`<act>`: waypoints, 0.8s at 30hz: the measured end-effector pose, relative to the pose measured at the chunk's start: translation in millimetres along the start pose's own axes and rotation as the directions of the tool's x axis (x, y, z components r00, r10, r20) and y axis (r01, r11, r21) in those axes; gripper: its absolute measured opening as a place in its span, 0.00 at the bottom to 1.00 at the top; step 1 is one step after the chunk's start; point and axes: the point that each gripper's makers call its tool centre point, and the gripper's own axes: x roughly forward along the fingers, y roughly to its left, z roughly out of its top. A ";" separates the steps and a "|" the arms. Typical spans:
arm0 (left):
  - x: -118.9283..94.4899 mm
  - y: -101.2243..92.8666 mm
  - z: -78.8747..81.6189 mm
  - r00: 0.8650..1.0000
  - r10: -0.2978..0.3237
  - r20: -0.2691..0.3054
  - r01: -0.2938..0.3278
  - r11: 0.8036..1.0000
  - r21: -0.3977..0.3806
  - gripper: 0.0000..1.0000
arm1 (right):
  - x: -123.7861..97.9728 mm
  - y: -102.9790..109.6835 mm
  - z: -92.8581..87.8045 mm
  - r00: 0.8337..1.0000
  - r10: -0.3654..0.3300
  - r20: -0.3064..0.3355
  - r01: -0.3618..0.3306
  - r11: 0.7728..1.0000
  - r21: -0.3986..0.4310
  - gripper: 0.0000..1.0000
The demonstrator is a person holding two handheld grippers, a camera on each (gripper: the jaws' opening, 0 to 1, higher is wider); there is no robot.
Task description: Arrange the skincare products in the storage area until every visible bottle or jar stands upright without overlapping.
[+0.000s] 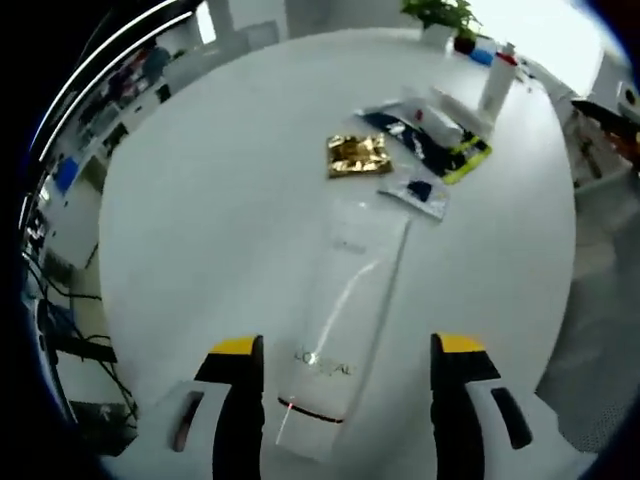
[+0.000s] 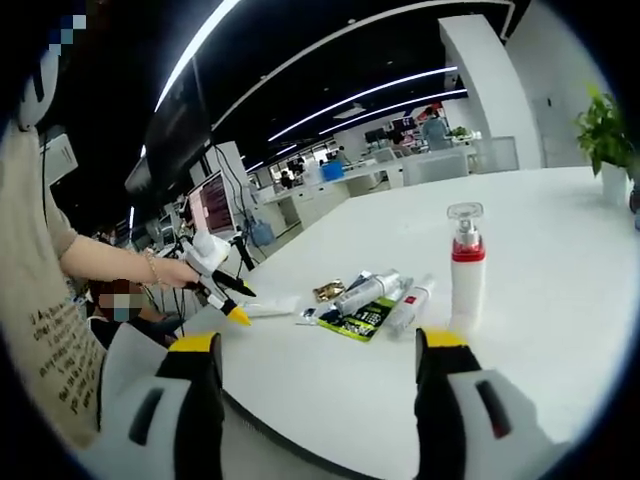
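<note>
White tube [image 1: 345,330], flat, between open left claw [image 1: 352,385]

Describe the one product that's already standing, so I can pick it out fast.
On the round white table, look just right of the pile of tubes and sachets lying flat. The pump bottle stands beside them: white body, red collar, clear cap. It is the only upright item in that cluster.

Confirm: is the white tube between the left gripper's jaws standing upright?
No. In the left gripper view the white tube lies flat on the table, stretching away between the open jaws of the left gripper.
</note>
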 end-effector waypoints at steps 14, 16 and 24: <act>11.1 2.1 3.9 0.994 -0.071 -0.085 0.081 0.989 0.124 0.34 | 1.4 0.1 -3.9 1.000 -0.002 -0.024 0.002 1.000 -0.012 0.79; 11.5 5.1 4.7 0.993 -0.068 -0.092 0.079 0.989 0.126 0.32 | 1.5 0.1 -4.3 1.000 -0.003 -0.027 0.002 1.000 -0.012 0.79; 12.9 8.5 6.9 0.996 -0.052 -0.070 0.057 0.996 0.075 0.26 | 2.5 0.2 -6.0 0.999 0.006 -0.036 -0.006 1.000 -0.005 0.77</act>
